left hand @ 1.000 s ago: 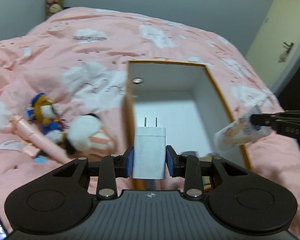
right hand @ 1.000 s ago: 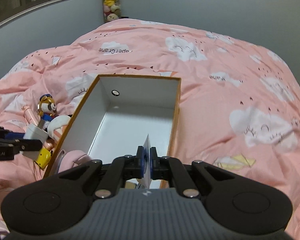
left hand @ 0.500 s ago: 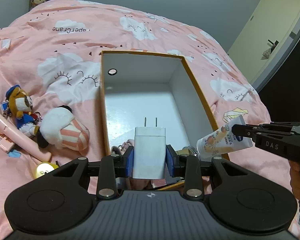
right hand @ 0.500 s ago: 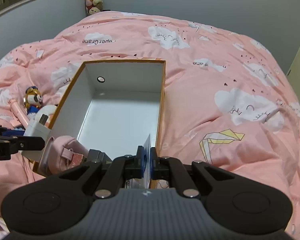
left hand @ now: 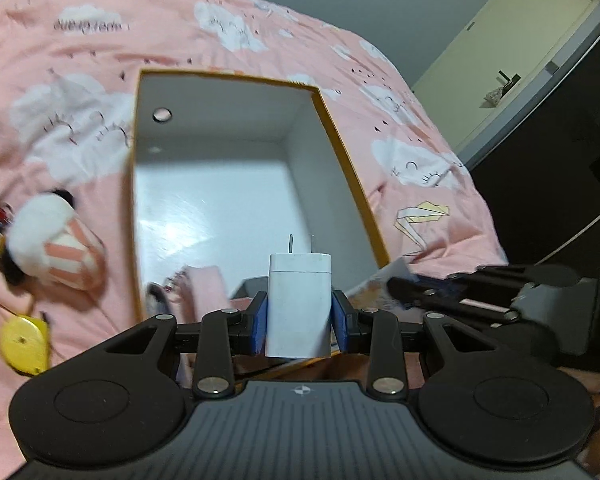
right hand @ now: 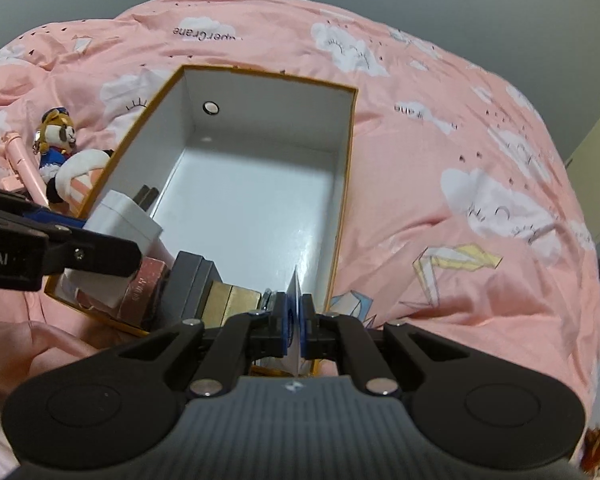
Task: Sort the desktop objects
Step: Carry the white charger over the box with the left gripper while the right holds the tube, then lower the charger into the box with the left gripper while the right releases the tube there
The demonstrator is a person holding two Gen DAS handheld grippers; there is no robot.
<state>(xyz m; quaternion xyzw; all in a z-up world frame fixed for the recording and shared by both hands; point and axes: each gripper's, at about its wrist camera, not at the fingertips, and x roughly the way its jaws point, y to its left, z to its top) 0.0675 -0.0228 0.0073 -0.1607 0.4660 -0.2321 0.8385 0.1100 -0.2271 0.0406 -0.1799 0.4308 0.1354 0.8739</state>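
Observation:
My left gripper [left hand: 299,322] is shut on a white plug charger [left hand: 299,304], prongs forward, above the near left end of the open white box with an orange rim [left hand: 342,152]. The charger also shows in the right wrist view [right hand: 124,220]. My right gripper [right hand: 296,330] is shut on the flat crimped end of a cream tube [right hand: 295,320], seen edge-on, over the box's near right corner [right hand: 342,216]. The tube's body is hidden. Pink, grey and gold items [right hand: 196,284] lie in the box's near end.
The box sits on a pink cloud-print duvet [right hand: 460,160]. Left of the box lie a striped plush [left hand: 56,248], a bear keychain [right hand: 58,140], a pink stick [right hand: 24,164] and a yellow tape measure [left hand: 22,344]. A door [left hand: 512,48] is at the far right.
Both grippers have moved in closer over the near end of the box, each still holding its item. The right gripper and tube now sit close beside the left one.

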